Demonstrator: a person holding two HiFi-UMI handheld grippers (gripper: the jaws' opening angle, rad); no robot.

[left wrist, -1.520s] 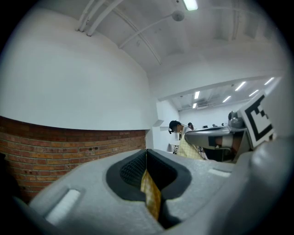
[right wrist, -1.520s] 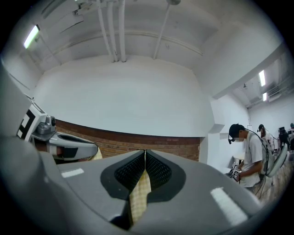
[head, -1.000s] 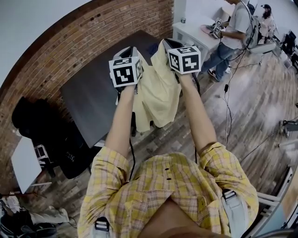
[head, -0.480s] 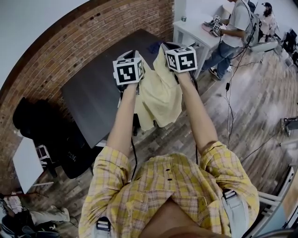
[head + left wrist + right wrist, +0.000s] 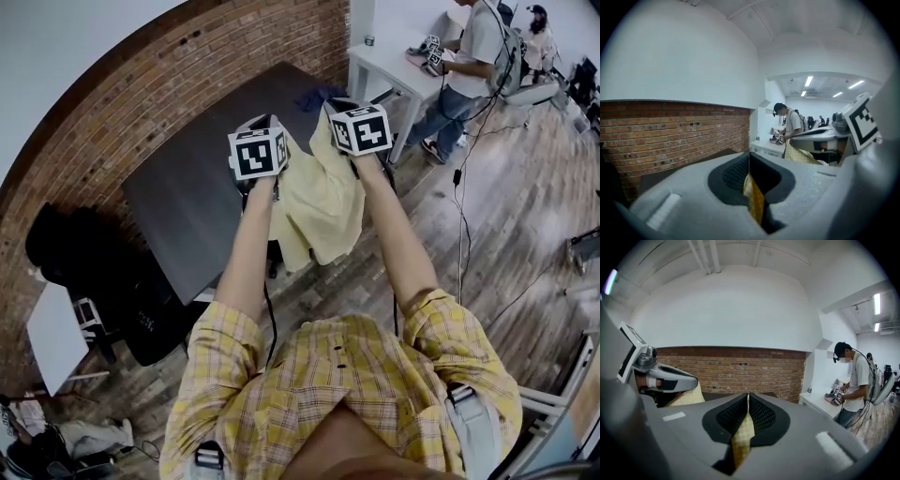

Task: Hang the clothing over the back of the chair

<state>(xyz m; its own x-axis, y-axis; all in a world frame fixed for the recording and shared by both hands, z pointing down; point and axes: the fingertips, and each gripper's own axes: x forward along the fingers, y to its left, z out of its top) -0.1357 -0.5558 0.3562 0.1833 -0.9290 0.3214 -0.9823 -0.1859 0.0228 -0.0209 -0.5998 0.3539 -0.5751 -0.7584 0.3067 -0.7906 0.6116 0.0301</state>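
Left gripper (image 5: 749, 157) is clenched on a fold of the pale yellow shirt (image 5: 319, 202); right gripper (image 5: 748, 398) pinches another fold of it. The shirt hangs spread between both grippers, in the air above the near edge of the dark worktop (image 5: 187, 197), with its lower part drooping past that edge.

Left tongs (image 5: 749, 161), right tongs (image 5: 748, 401) pinched shut

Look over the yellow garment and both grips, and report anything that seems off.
Nothing stands out. The left gripper and the right gripper each pinch a fold of the yellow garment, which hangs crumpled between them, with no tear showing, over the edge of the dark table.
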